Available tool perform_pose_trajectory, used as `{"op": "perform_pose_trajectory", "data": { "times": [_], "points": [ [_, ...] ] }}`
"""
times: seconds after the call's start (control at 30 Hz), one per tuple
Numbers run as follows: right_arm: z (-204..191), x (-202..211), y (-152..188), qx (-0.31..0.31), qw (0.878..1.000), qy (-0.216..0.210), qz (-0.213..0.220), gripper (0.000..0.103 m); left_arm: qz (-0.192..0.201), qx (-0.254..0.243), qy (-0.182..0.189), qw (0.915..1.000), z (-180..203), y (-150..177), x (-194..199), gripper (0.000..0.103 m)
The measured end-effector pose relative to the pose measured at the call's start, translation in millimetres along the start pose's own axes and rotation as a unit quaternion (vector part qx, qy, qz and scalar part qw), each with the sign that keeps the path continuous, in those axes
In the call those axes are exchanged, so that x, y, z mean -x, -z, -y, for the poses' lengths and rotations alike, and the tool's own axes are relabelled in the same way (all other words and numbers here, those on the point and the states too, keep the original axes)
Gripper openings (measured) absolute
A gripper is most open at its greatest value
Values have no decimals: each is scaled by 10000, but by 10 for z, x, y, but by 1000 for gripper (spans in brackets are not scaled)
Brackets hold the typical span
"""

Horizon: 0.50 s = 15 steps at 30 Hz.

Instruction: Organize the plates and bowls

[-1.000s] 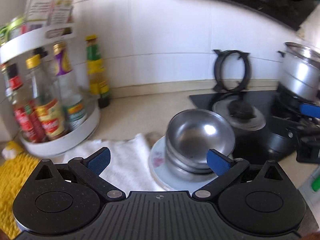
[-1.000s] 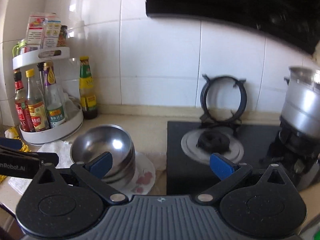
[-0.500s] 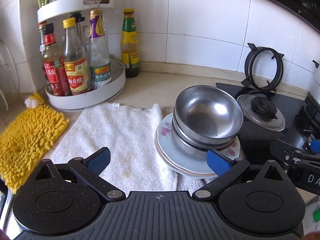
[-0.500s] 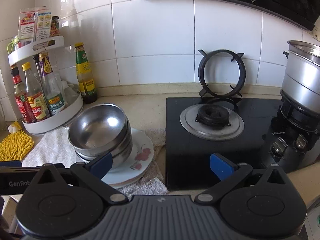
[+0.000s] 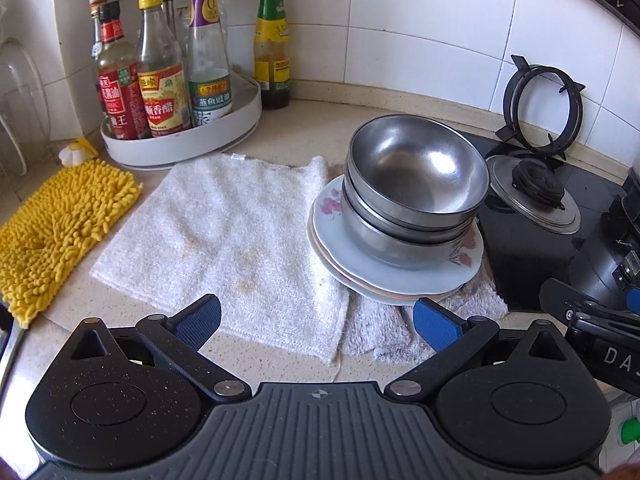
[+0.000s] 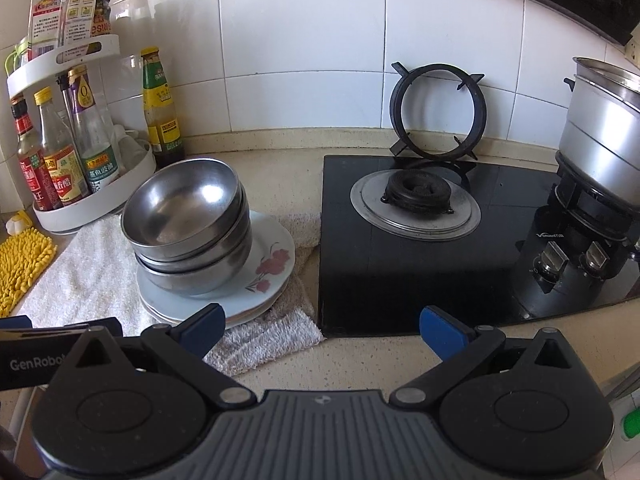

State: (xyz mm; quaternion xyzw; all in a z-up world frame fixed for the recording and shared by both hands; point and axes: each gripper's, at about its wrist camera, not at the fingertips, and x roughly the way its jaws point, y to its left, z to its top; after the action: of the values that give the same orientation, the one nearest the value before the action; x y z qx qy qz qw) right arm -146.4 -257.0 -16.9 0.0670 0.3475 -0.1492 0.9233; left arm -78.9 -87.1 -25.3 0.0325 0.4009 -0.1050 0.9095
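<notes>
Countertop towel (image 5: pixel 224 220) carries nested steel bowls (image 5: pixel 416 184) hiding most of the plates (image 5: pixel 396 276); both grippers' fingers spread, empty.

Left wrist view: looks down over its own fingers from near the counter edge, facing the tiled wall, close to the stacked steel bowls (image 5: pixel 414 188), just left of them.
Right wrist view: same facing, right of the bowls (image 6: pixel 188 220), opposite the stove (image 6: pixel 460 240).
Shared: bowls, bottle rack, stove burner.
</notes>
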Motion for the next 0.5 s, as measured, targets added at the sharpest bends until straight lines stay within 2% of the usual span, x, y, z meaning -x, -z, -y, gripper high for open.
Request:
{"op": "perform_pose_trajectory", "data": {
  "times": [0.5],
  "points": [
    [-87, 36, 58, 45, 10000, 1, -46, 103, -9, -14, -85, 10000, -20, 59, 68, 103]
  ]
}}
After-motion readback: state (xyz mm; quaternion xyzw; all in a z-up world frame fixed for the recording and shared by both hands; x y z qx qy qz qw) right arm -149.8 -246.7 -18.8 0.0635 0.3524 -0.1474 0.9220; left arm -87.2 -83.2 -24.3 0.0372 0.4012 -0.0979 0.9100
